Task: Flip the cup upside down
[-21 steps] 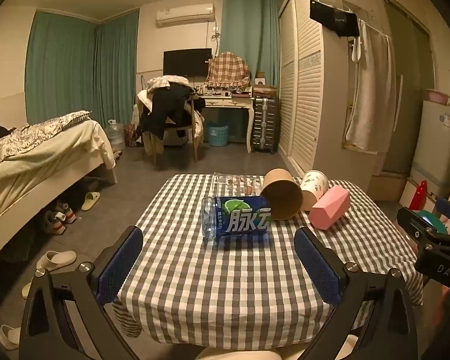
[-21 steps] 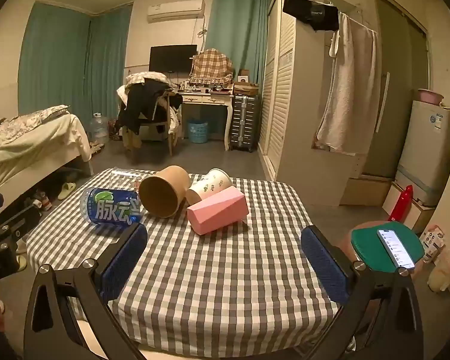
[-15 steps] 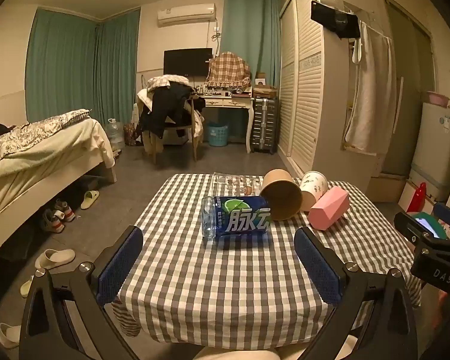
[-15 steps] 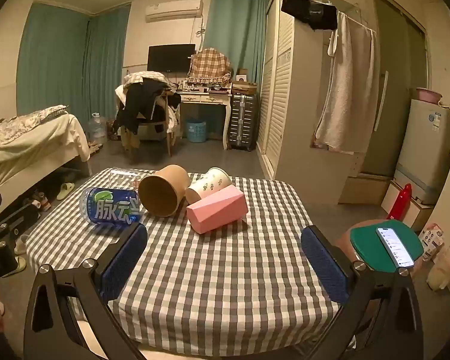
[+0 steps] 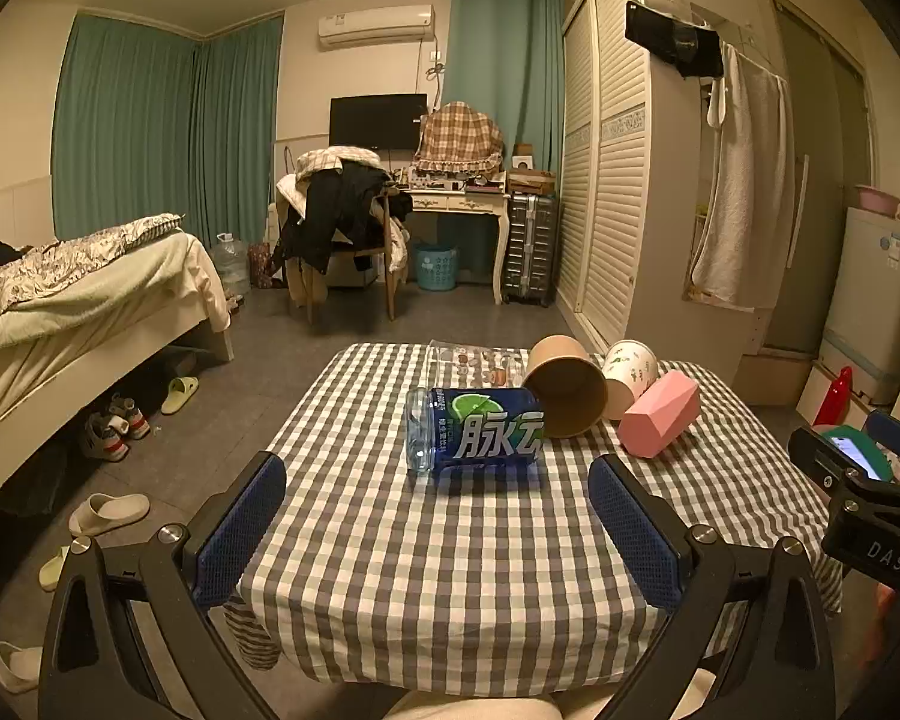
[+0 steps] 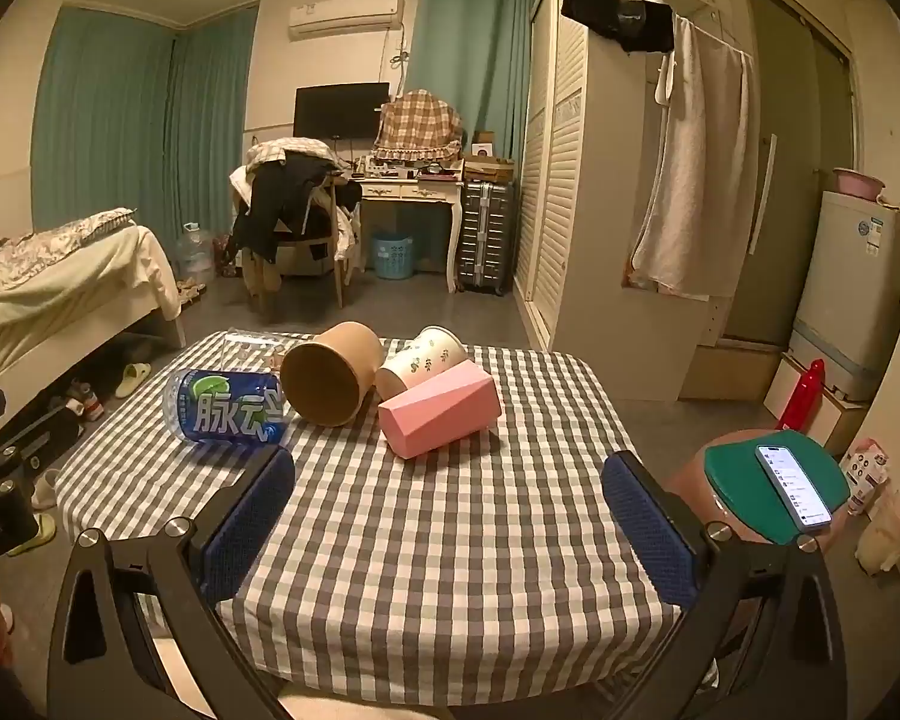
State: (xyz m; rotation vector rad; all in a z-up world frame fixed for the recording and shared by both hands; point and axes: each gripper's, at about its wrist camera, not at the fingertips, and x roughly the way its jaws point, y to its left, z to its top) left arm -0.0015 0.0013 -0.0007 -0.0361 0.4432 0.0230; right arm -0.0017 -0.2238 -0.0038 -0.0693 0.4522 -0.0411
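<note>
Several cups lie on their sides on the checked table (image 5: 450, 540) (image 6: 450, 540): a blue labelled bottle-cup (image 5: 474, 429) (image 6: 228, 411), a brown paper cup (image 5: 567, 387) (image 6: 330, 372), a white patterned cup (image 5: 630, 369) (image 6: 423, 357), a pink faceted cup (image 5: 660, 414) (image 6: 441, 408) and a clear glass (image 5: 474, 360) (image 6: 252, 345) behind. My left gripper (image 5: 438, 531) is open and empty, short of the blue cup. My right gripper (image 6: 450, 522) is open and empty, short of the pink cup.
A green stool (image 6: 774, 489) with a phone stands right of the table. A bed (image 5: 78, 312) is at the left with shoes (image 5: 108, 426) beneath. A wardrobe (image 5: 618, 192) and a fridge (image 6: 852, 282) stand at the right.
Both grippers have drifted only slightly; the cups have not moved and both grippers stay open.
</note>
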